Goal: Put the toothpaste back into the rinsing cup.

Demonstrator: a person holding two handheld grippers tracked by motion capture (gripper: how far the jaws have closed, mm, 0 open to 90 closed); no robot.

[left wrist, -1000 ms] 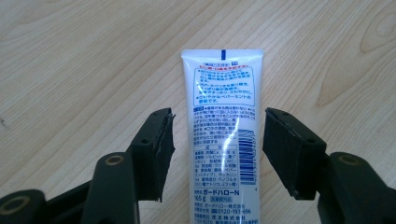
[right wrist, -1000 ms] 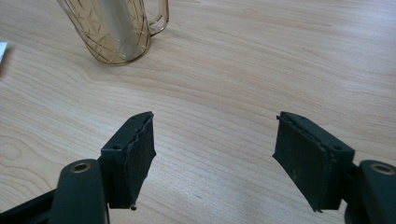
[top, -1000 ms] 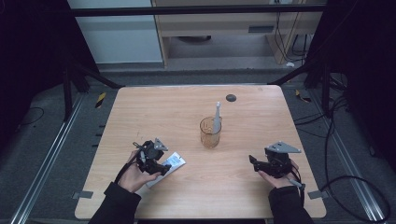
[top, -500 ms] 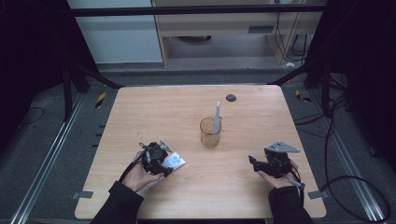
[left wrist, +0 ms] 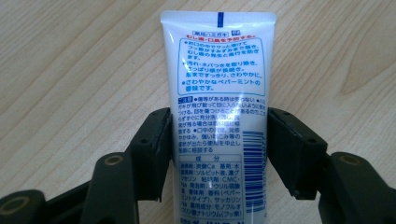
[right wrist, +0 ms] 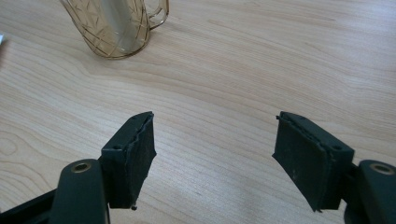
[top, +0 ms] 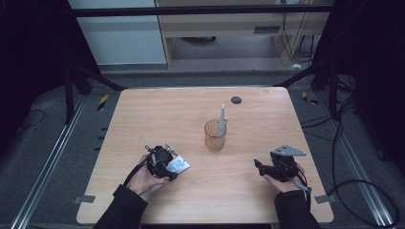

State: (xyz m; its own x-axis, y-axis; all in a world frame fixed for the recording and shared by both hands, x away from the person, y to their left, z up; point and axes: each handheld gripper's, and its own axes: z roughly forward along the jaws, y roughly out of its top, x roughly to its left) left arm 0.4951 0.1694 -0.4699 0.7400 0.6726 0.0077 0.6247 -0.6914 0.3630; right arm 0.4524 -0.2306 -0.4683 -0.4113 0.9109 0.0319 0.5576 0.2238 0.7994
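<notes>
the left claw (left wrist: 219, 154) has its two black jaws closed onto the sides of a white toothpaste tube (left wrist: 218, 116). the tube has blue writing and a bar code on it. in the left gripper view the jaws press the tube from both sides, about half way along it, and the flat sealed end sticks out in front. the tube is low over the wooden surface (top: 143, 119), near the left front part; i cannot tell if it still touches the wood. in the high view the left claw (top: 165, 162) holds the tube (top: 177, 165) well to the left of the cup.

the right claw (right wrist: 215, 154) is wide open and holds nothing. it hangs low over bare wood. in the high view the right claw (top: 261, 167) points toward the middle, apart from the cup.

a see-through amber cup (top: 215, 136) stands near the middle of the surface. a toothbrush (top: 222, 119) stands inside it and leans a little. a small dark round spot (top: 236, 99) lies near the far edge.

the step in hand looks like picking up the tube, maybe to put it in the cup. to do it well, keep the squeeze soft so no paste comes out, but firm enough that the smooth tube does not slip. lift it straight up first. move it slowly toward the cup and keep clear of the toothbrush, since a bump could tip the light cup. the open right claw could hold the cup steady.
</notes>
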